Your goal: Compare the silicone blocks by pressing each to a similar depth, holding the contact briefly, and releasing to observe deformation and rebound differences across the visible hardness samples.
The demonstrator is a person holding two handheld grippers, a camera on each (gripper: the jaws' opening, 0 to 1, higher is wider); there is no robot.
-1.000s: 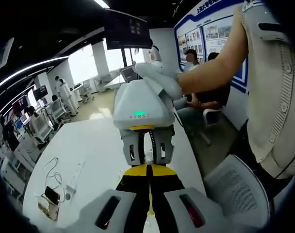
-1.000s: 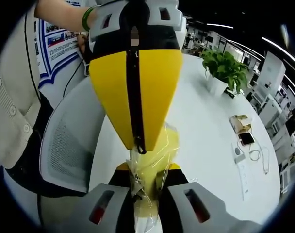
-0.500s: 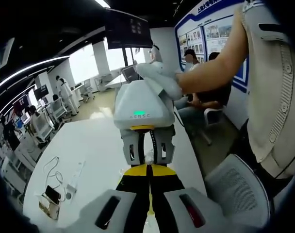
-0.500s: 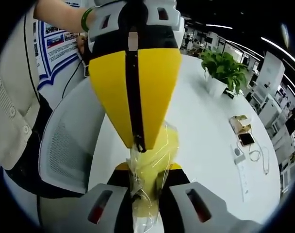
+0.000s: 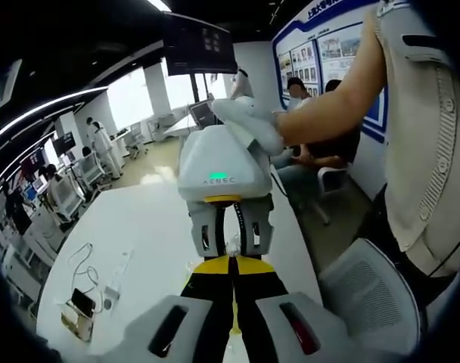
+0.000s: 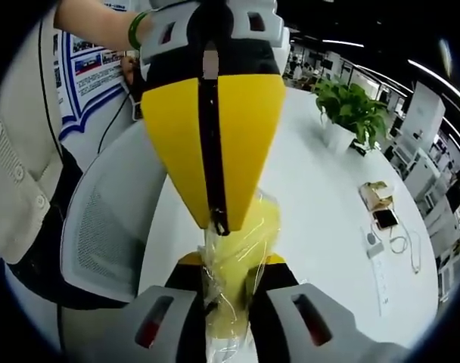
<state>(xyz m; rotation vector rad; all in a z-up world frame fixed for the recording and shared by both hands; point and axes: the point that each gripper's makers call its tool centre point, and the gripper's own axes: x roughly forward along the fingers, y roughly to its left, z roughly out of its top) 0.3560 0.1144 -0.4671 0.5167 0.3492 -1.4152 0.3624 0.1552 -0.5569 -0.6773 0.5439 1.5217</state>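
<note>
Although both cameras sit close, most of the pale yellow silicone block in its crinkled clear plastic wrap (image 6: 234,249) is hidden: its lower part disappears between the right gripper's (image 6: 228,291) yellow-tipped jaws, and its top is covered by the left gripper's (image 6: 215,223) big yellow wedge-shaped jaws coming down from above. The right gripper is clamped on the wrapped block, jaws narrow with the film bunched between them. The left gripper's jaws stand together with only a thin dark seam between them, their tip touching the wrap; whether they actually pinch it I cannot tell.

From the left gripper view, the left gripper (image 5: 231,265) points at the right gripper (image 5: 230,240), a smooth white housing with a green light, held by a gloved hand (image 5: 249,121); the block here is a blurry sliver between the grey fingers, hard to make out.

Both grippers hang above the near edge of a glossy round white table (image 6: 321,197), with open tabletop beyond. A grey mesh office chair (image 6: 105,227) sits just beside that edge. Well apart on the far side lie a phone on a small stand with white cables (image 6: 381,215) and a leafy green potted plant (image 6: 351,106). A person's beige shirt (image 5: 427,151) is cut off at the side.
</note>
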